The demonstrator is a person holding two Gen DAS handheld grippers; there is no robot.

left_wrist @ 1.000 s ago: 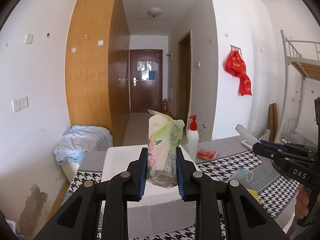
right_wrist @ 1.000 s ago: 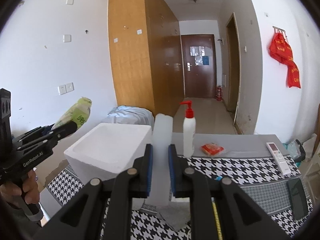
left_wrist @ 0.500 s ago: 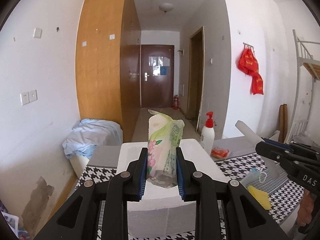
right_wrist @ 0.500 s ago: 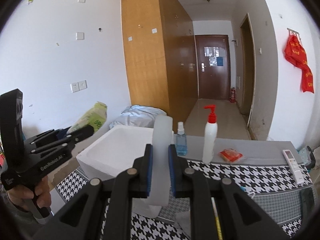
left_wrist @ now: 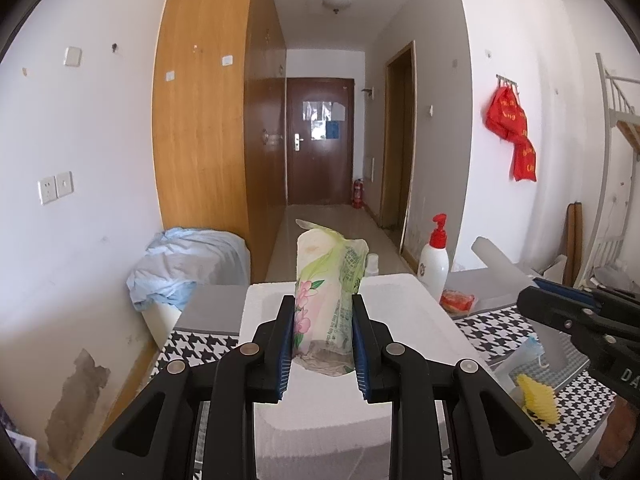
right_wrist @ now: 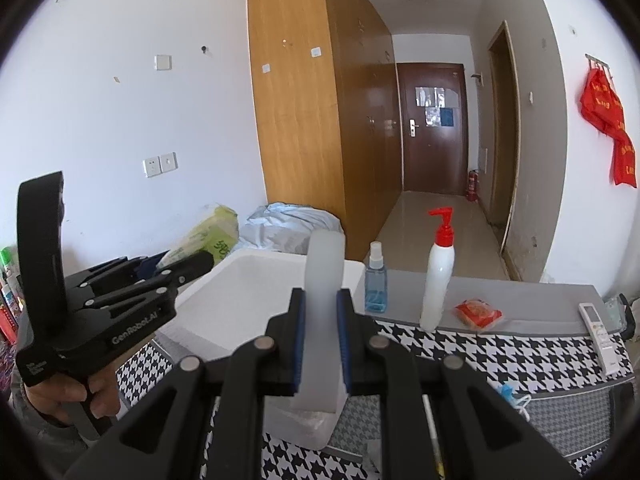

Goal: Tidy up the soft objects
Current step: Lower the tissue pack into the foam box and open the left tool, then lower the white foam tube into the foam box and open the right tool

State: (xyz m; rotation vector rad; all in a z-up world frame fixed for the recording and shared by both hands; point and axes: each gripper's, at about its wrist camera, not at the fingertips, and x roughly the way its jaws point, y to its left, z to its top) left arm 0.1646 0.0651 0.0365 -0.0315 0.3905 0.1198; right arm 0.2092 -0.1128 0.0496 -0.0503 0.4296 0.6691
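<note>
At the centre of the left wrist view, a floral-wrapped tissue pack (left_wrist: 326,300) is clamped upright between the blue pads of the left claw (left_wrist: 322,350), directly in front of the white foam box (left_wrist: 404,308). It is judged to be held over the box so that it can be dropped in as a soft item. At the lower centre of the right wrist view, a pale foam strip (right_wrist: 323,304) is pinched by the right claw (right_wrist: 322,344) on its narrow faces; that grip is read as keeping the limp piece upright.

Against the earlier frames, the box is seen larger and more central in both views. The red-capped pump bottle (right_wrist: 438,276) has drifted right, and a blue spray bottle (right_wrist: 376,280) has come out from behind the strip. Both grips are unchanged.
</note>
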